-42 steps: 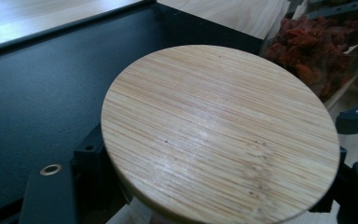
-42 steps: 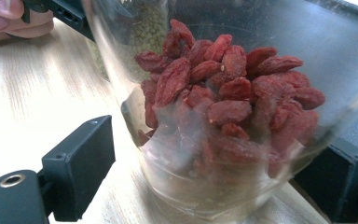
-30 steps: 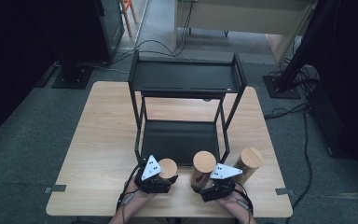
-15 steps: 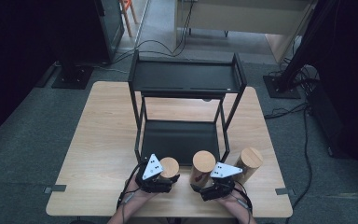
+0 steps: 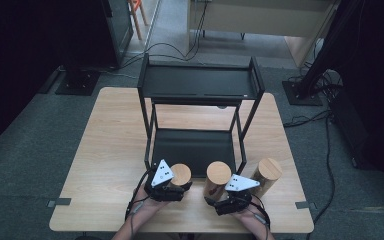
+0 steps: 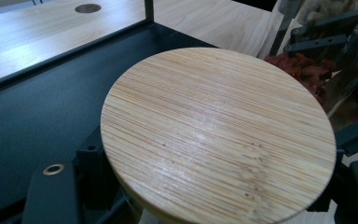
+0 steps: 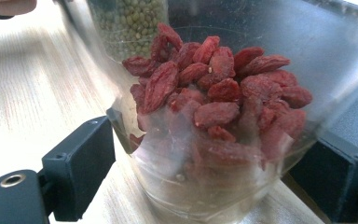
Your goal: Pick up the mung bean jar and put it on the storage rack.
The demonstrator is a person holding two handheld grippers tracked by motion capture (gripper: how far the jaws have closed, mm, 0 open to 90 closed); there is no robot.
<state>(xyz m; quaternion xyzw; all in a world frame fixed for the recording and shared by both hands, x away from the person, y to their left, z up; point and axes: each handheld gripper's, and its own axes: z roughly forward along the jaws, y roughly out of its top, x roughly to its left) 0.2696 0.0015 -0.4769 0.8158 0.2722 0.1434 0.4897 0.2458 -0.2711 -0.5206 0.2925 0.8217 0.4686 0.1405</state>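
Three clear jars with round bamboo lids stand at the table's near edge, in front of a black rack. My left gripper (image 5: 180, 187) (image 6: 219, 186) is shut on the left jar (image 5: 180, 175), whose lid (image 6: 214, 135) hides the contents; green beans (image 7: 126, 23) show through its glass in the right gripper view. My right gripper (image 5: 215, 197) (image 7: 209, 177) is shut on the middle jar (image 5: 218, 174), which holds red dried berries (image 7: 214, 93) (image 6: 303, 70); a black jaw presses on each side of the glass.
A third lidded jar (image 5: 266, 172) stands just right of my right gripper. The black two-shelf rack has a top shelf (image 5: 200, 82) and a low shelf (image 5: 192, 145) right behind the jars. Bare wooden table (image 5: 110, 140) lies to the left.
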